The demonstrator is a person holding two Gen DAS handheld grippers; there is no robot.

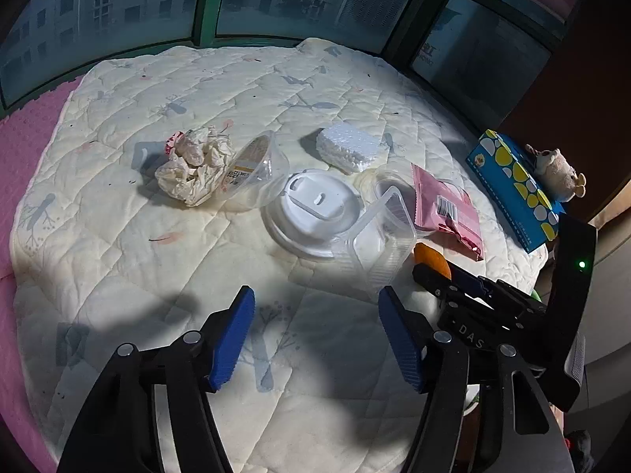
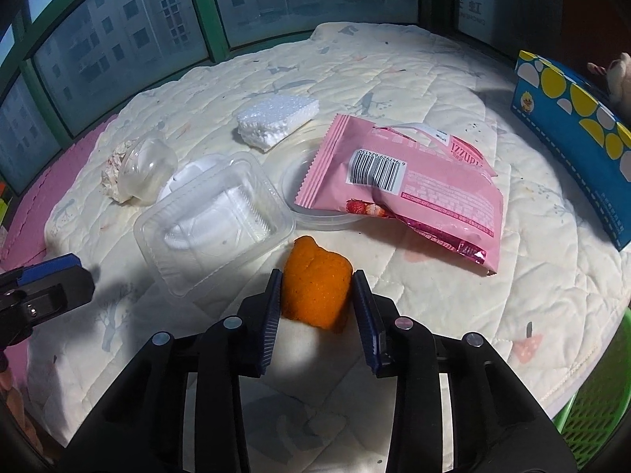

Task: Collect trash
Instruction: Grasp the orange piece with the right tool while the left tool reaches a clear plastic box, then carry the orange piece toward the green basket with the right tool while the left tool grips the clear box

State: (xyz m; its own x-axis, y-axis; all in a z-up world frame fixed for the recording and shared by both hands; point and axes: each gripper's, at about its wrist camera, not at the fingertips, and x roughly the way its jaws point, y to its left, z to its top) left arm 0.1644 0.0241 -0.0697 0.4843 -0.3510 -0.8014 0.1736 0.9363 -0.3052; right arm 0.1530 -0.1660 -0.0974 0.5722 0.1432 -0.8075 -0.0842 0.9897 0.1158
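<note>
Orange peel (image 2: 315,291) pinched by right gripper (image 2: 317,295), mostly hidden from left view.

Cream quilted blanket (image 2: 453,295) carries the litter. On it: orange peel (image 2: 315,287), pink snack wrapper (image 2: 426,197), clear plastic tray (image 2: 213,220), styrofoam block (image 2: 276,118), crumpled paper (image 1: 193,165), blue tissue box (image 2: 572,134).

I note the orange peel (image 2: 315,291) is bright orange. Just behind it, the snack wrapper (image 2: 414,189) is pink with a black-and-white barcode. Beyond the wrapper, the tissue box (image 2: 572,126) is blue with yellow and white spots. The quilt (image 2: 434,79) is cream, grey-printed.
</note>
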